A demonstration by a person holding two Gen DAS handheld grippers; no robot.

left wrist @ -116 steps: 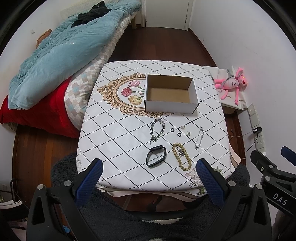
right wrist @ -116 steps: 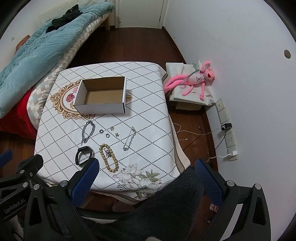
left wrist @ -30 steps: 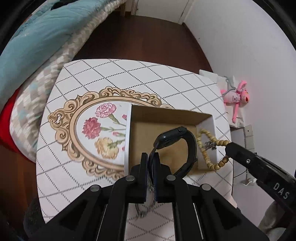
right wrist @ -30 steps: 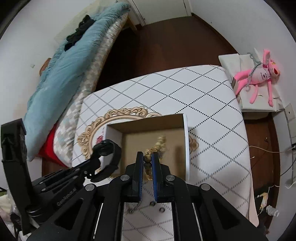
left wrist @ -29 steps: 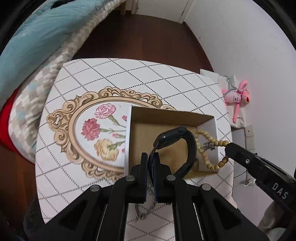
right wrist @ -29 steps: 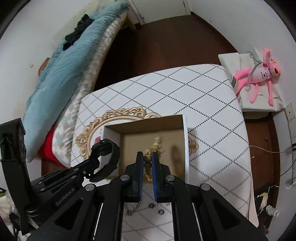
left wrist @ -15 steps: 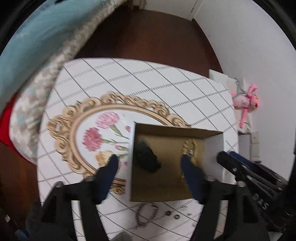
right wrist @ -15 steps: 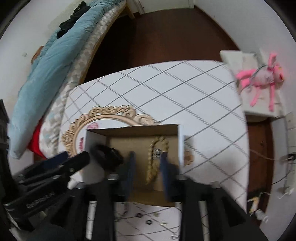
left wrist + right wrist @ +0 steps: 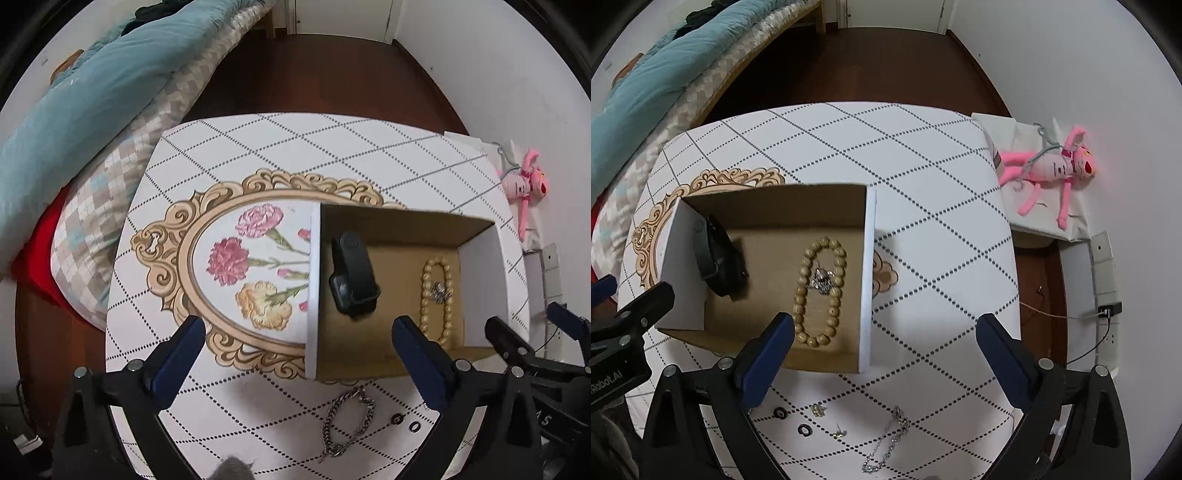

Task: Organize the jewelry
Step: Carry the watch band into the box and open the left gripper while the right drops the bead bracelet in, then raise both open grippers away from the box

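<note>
Left wrist view: the left gripper (image 9: 295,354) is seen nearest the lens, its blue-padded fingers spread wide apart with nothing held between them. Just below and between them, a silver chain bracelet (image 9: 347,421) and two small black rings (image 9: 405,422) are laid on the white diamond-patterned tablecloth (image 9: 280,147). Beyond the fingers, an open cardboard box (image 9: 312,295) is set on the cloth, partly over a printed gold frame with flowers (image 9: 251,266). Inside the box, a black watch band (image 9: 352,275) is found against the left wall and a beaded bracelet (image 9: 436,295) with a small metal charm is laid toward the right wall. At the lower right edge, part of the right gripper is caught, black and blue. Farther off, a bed with a teal quilt (image 9: 92,88) is seen at the left and a pink plush toy (image 9: 524,188) by the wall at the right.

Right wrist view: the right gripper (image 9: 884,341) is likewise held with its fingers wide apart and empty, above the near rim of the box. Nearest the lens, a thin silver chain (image 9: 886,443), small earrings (image 9: 827,421) and the black rings are spread on the cloth. In the box beyond, the beaded bracelet is laid lengthwise at the middle and the watch band leans at the left wall.
</note>
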